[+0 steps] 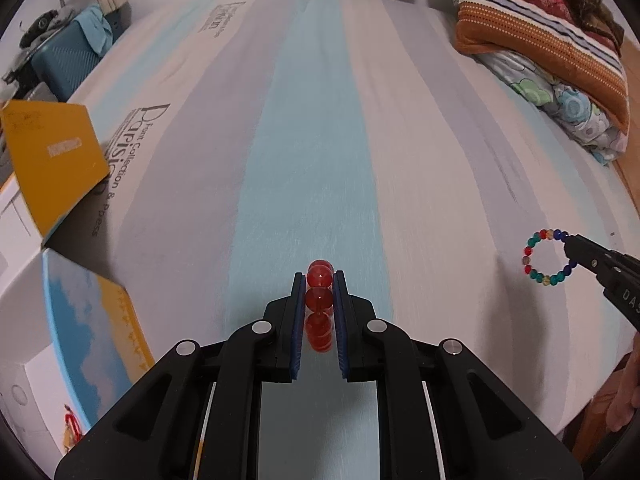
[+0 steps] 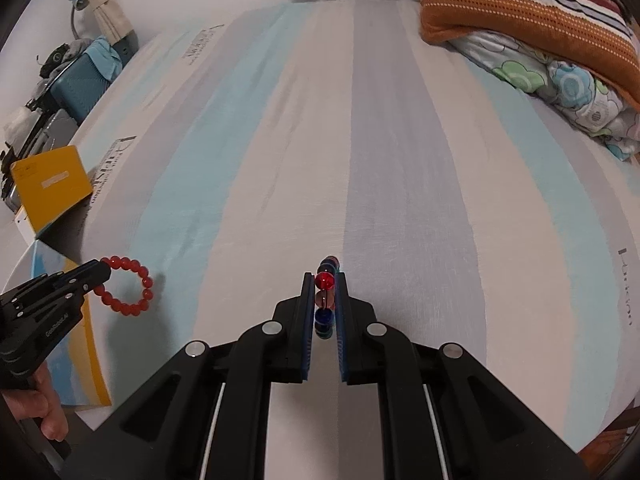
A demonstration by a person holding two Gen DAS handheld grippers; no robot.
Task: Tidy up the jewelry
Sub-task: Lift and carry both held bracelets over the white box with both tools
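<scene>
**Two bracelets held above the striped bed**

At the left edge of the bed point(image 2: 280, 160) lie a yellow box point(image 1: 48, 160) and a box printed with sky and clouds point(image 1: 88, 328). The left gripper point(image 1: 319, 280) has its jaws closed narrowly on the red bead bracelet point(image 2: 128, 286); from its own camera the loop shows edge-on, running along the fingers, while the right wrist view shows it as an open ring hanging off the tips. The middle stripes of the sheet are bare. The right gripper point(image 2: 325, 280) pinches the multicoloured bead bracelet point(image 1: 546, 257) the same way, edge-on between its pads. Folded blankets point(image 1: 540, 32) are stacked at the far right corner.
</scene>
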